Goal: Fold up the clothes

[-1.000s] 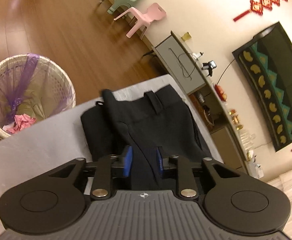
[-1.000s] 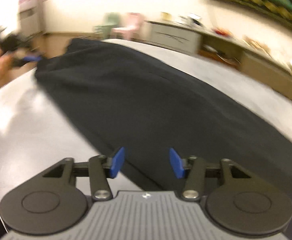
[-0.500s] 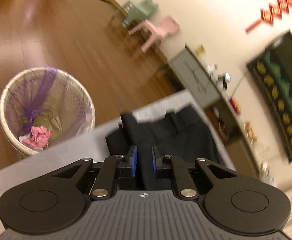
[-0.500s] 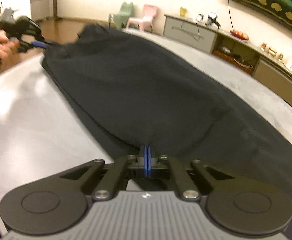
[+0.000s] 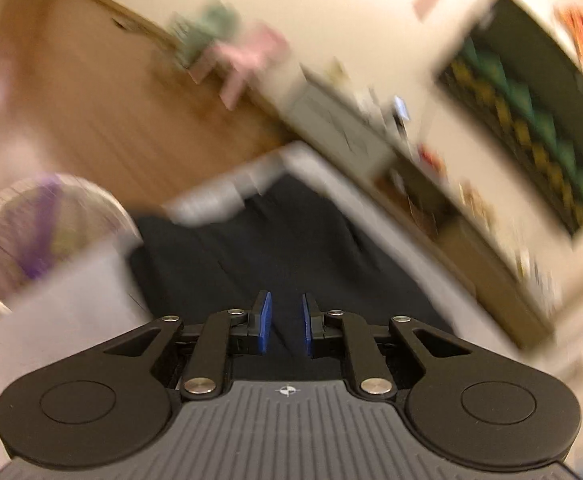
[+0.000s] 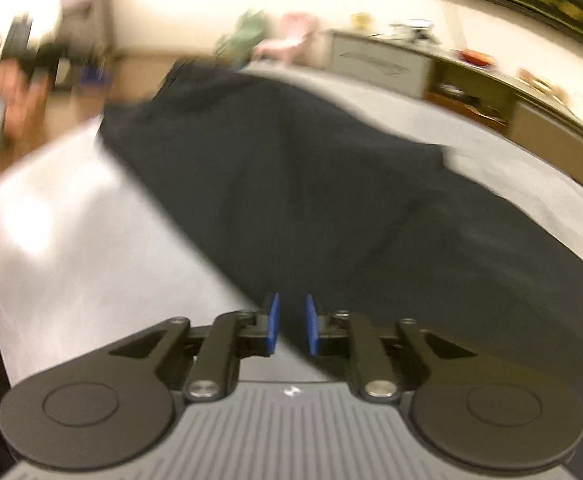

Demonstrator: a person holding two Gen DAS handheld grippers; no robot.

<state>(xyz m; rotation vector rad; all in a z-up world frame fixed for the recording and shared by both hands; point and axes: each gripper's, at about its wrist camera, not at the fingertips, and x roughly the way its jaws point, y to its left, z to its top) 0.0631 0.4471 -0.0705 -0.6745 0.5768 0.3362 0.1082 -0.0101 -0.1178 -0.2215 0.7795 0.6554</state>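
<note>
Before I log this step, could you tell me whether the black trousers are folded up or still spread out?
Mostly spread out: the black trousers stretch lengthwise across the grey table. One end looks doubled over itself, though blur hides detail.

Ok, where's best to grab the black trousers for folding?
Probably the near long edge of the black trousers, approached low from the open table side: they lie spread out lengthwise, so that thin exposed edge is the easiest pinch.

Warm indoor light, heavy motion blur in both views, fisheye bending at edges, glare on table (image 6: 51,216)
</note>
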